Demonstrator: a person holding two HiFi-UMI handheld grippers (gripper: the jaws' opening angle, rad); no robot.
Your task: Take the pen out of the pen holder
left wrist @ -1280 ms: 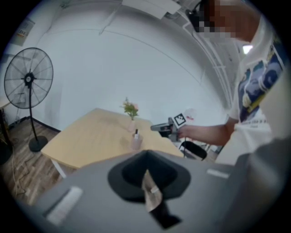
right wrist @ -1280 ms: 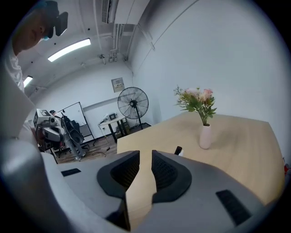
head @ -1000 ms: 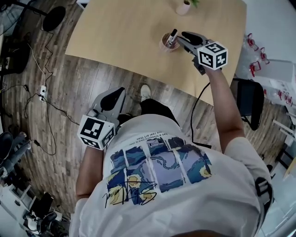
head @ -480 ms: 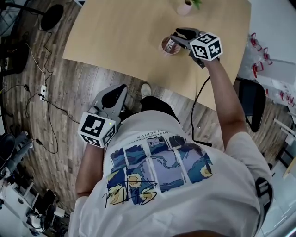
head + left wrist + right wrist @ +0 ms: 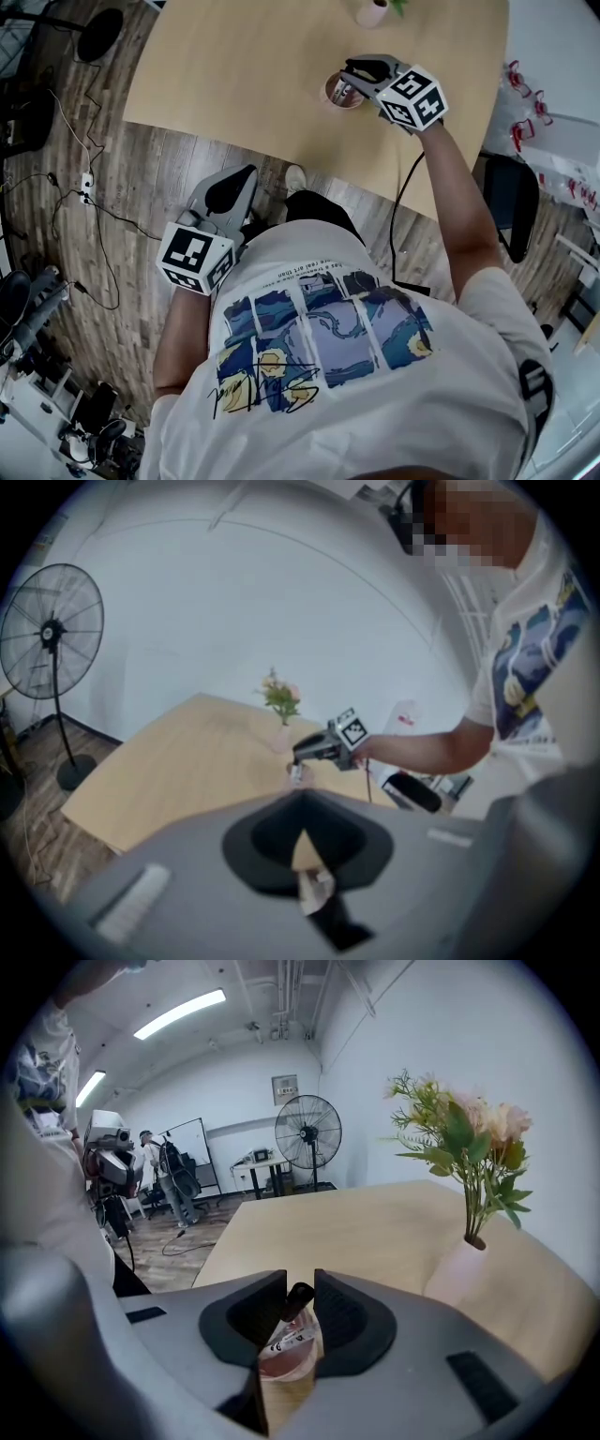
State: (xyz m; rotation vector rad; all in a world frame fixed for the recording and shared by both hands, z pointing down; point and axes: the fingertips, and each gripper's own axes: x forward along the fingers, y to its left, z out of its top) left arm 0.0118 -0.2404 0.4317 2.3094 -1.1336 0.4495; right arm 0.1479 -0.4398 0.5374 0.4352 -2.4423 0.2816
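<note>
Two things could bite here, I reckon. The right gripper (image 5: pixel 364 71) is pinched on the black top end of the pen (image 5: pixel 299 1296). The pen itself sits in the pen holder (image 5: pixel 284 1358) on the table (image 5: pixel 234 75), leaning a bit, not lifted yet.

First worry: the grip is only on the very tip, so a pull might pop a cap off or let the pen slip back down.

Second: the holder looks light and nothing is bracing it. The left gripper (image 5: pixel 231 187) hangs off the table by the person's side, clamped together on nothing. A slanted pull could drag or tip the holder.

The vase (image 5: pixel 461 1274) of flowers is near too, so a wide swing could clip it.
</note>
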